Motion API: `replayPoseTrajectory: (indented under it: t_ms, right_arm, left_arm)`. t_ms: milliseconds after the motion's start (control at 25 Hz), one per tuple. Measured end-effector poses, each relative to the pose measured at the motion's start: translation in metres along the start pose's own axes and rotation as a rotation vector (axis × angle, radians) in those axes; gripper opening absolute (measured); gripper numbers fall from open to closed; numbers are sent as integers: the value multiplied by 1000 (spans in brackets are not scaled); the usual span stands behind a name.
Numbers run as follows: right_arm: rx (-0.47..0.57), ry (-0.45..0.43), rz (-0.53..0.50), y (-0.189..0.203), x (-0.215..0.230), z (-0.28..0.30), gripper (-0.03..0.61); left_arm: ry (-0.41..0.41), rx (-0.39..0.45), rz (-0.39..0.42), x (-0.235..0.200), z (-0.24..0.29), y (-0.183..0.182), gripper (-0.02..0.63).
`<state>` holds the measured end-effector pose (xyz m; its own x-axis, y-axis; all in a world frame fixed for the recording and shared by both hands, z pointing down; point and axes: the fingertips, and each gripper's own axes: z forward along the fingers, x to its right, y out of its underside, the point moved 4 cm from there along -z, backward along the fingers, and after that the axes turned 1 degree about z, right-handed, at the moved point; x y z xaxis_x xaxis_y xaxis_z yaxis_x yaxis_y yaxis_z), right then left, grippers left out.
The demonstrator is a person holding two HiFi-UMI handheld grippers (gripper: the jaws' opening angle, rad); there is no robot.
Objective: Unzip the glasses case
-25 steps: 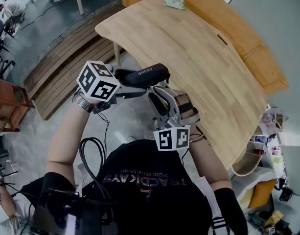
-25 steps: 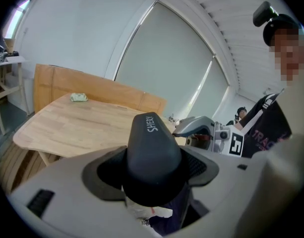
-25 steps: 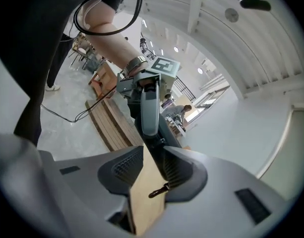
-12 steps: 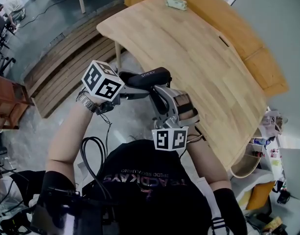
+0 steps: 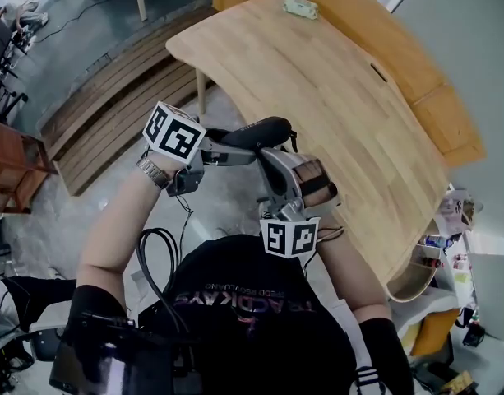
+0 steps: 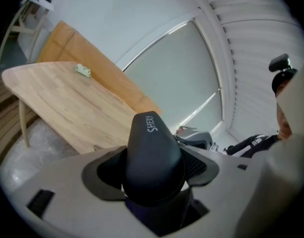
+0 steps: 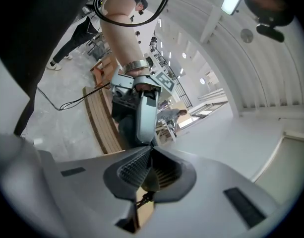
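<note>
A black glasses case (image 5: 256, 130) (image 6: 152, 157) with white lettering is held in the air in front of the person's chest. My left gripper (image 5: 223, 156) (image 6: 152, 175) is shut on it across its width. My right gripper (image 5: 270, 155) (image 7: 151, 176) comes in at the case's right end, just beneath it. Its jaws have just been closing and now meet. A small dark tab (image 7: 144, 198), seemingly the zipper pull, is pinched low between the pads. The right gripper view looks along the case toward the left gripper's pale finger (image 7: 146, 117).
A light wooden table (image 5: 317, 81) (image 6: 67, 98) stands ahead with a small pale green object (image 5: 301, 6) (image 6: 83, 70) near its far edge. Slatted wooden boards (image 5: 112, 97) lie on the floor at left. A cluttered shelf (image 5: 449, 229) is at right.
The left gripper has rolled and shifted slightly right with the case, which now lies more level. The right gripper has stayed at the case's end.
</note>
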<state>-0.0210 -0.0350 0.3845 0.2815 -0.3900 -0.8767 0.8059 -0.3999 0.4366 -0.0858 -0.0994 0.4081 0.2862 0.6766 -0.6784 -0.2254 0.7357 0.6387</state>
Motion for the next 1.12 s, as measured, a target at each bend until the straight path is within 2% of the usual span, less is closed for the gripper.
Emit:
replayPoseTrajectory:
  t_ms: [120, 200, 280, 360, 480, 760, 1120]
  right_arm:
    - [10, 5, 93, 1, 9, -1, 20]
    - [18, -36, 211, 0, 13, 1, 20]
    - [28, -91, 346, 0, 15, 3, 20]
    - [40, -132, 461, 2, 17, 4, 21]
    - [53, -161, 576, 3, 21, 3, 21]
    - [45, -192, 578, 2, 16, 4, 21]
    - [33, -266, 685, 15, 12, -1, 20]
  left_arm:
    - [62, 47, -83, 1, 2, 2, 333]
    - [61, 60, -83, -1, 0, 2, 333]
    - [3, 46, -5, -4, -4, 1, 333]
    - [-80, 23, 121, -1, -6, -2, 333]
    - [-159, 3, 295, 11, -7, -8, 332]
    - [-267, -64, 510, 17, -10, -9, 331]
    - [-304, -101, 640, 19, -9, -5, 331]
